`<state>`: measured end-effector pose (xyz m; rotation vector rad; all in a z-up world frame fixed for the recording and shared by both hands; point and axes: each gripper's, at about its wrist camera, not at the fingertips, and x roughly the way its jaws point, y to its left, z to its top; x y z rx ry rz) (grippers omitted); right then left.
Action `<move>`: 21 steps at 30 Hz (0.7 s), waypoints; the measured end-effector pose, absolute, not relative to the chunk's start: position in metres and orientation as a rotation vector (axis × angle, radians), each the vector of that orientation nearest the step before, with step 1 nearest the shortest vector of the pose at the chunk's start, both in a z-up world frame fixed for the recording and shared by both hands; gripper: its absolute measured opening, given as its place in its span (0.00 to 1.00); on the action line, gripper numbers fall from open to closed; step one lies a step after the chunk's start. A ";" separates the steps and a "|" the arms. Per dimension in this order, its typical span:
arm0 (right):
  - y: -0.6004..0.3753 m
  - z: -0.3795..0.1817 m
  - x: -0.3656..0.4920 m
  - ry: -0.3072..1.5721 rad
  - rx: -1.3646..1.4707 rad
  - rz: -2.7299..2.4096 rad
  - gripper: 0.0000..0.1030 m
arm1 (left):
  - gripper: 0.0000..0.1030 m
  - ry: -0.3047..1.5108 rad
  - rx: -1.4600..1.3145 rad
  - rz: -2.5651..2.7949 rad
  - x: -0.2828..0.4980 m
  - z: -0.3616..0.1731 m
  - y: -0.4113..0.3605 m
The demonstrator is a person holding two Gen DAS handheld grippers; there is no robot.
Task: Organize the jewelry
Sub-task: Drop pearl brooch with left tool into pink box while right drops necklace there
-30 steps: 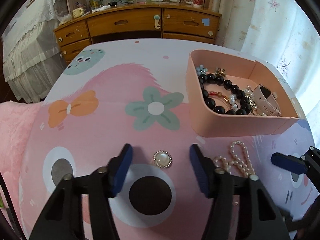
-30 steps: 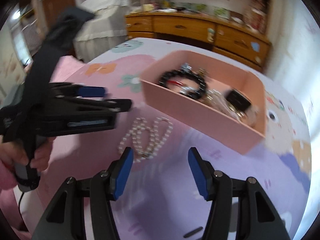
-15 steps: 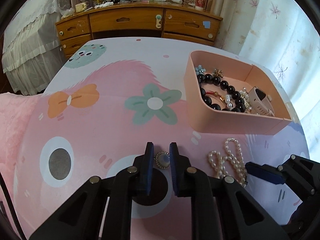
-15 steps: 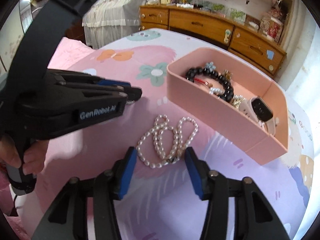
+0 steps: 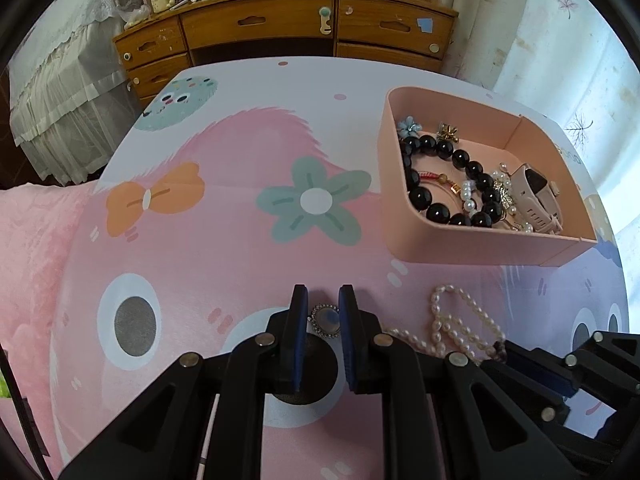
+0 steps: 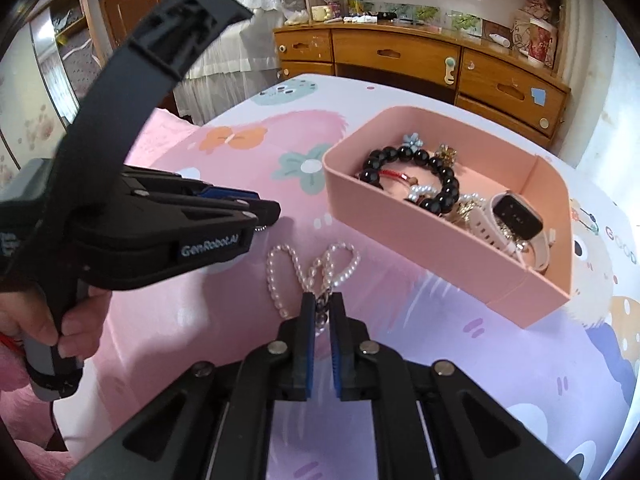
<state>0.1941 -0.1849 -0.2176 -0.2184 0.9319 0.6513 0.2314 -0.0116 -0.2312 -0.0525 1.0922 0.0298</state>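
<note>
The left tongs are closed on the round brooch above the tabletop. The right tongs are closed on the pearl necklace, near the pink tray.

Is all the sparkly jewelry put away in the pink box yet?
Not yet. The pink plastic box already holds a black bead bracelet, a pale pink watch and small trinkets. The left tongs are pinching the round pearl brooch, and the right tongs are pinching the white pearl necklace. Both pieces are outside the box and must go in.
</note>
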 end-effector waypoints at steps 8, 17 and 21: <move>-0.196 -0.178 0.194 0.866 -0.144 0.659 0.06 | 0.13 1.051 0.030 0.017 0.237 -0.202 -0.025; -0.213 -0.120 0.206 0.724 -0.095 0.608 0.06 | 0.13 0.948 0.068 -0.038 0.249 -0.157 -0.044; -0.228 -0.102 0.221 0.675 -0.018 0.543 0.06 | 0.13 0.890 0.042 -0.071 0.259 -0.139 -0.050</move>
